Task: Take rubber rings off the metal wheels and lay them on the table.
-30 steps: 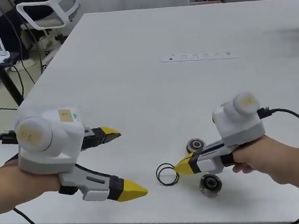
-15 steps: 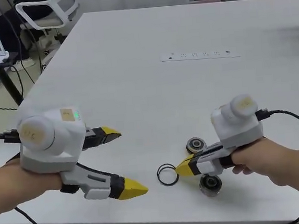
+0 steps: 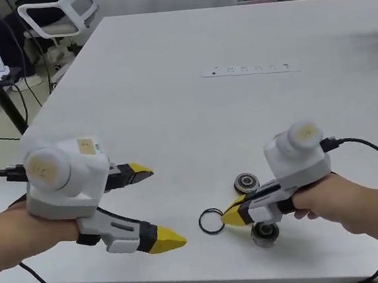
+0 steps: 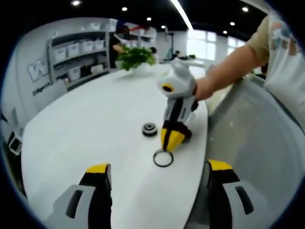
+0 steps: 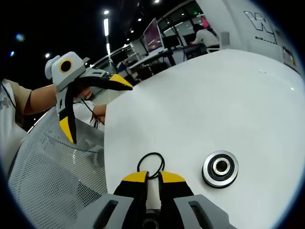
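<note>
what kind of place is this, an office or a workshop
Most likely an open-plan office or lab: a large white table, a white office chair beside it, computer screens on desks beyond, and wall shelves holding storage bins.

Open-plan office: monitors (image 5: 153, 32), swivel chair (image 3: 59, 17), shelves of bins (image 4: 76, 59).
</note>
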`<state>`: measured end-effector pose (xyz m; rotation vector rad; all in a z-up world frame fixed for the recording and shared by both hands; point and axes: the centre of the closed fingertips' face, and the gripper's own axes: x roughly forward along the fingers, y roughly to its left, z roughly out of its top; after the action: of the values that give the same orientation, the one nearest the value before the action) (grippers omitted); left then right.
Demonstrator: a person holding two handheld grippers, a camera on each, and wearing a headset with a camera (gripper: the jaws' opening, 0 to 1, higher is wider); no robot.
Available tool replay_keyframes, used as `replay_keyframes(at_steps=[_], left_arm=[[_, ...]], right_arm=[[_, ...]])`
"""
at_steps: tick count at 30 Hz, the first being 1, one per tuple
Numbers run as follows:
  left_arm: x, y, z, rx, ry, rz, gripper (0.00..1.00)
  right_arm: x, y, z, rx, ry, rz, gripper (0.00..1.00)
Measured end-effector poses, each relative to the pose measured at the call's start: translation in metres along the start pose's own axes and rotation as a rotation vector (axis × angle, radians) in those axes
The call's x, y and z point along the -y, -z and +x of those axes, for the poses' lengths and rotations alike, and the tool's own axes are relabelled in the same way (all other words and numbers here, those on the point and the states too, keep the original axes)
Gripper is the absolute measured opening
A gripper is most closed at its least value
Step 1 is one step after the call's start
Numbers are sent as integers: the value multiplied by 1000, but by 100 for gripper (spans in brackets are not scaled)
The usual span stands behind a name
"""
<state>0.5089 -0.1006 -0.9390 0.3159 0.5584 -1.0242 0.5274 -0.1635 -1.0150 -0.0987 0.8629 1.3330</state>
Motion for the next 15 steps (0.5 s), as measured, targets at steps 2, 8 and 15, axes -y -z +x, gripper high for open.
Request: replay_keyframes(at_steps=[2,8,15], left_arm=[[0,0,0,-1,1,0,82],[0,1,1,-7,4,1,82],[0,4,2,-18,7,-7,82]], right_arm=[[-2,-1,0,-1,-2,-9,7],[-3,0,1,-26,10,-62,12],[-6,2,-1,-31,3,-81,19]])
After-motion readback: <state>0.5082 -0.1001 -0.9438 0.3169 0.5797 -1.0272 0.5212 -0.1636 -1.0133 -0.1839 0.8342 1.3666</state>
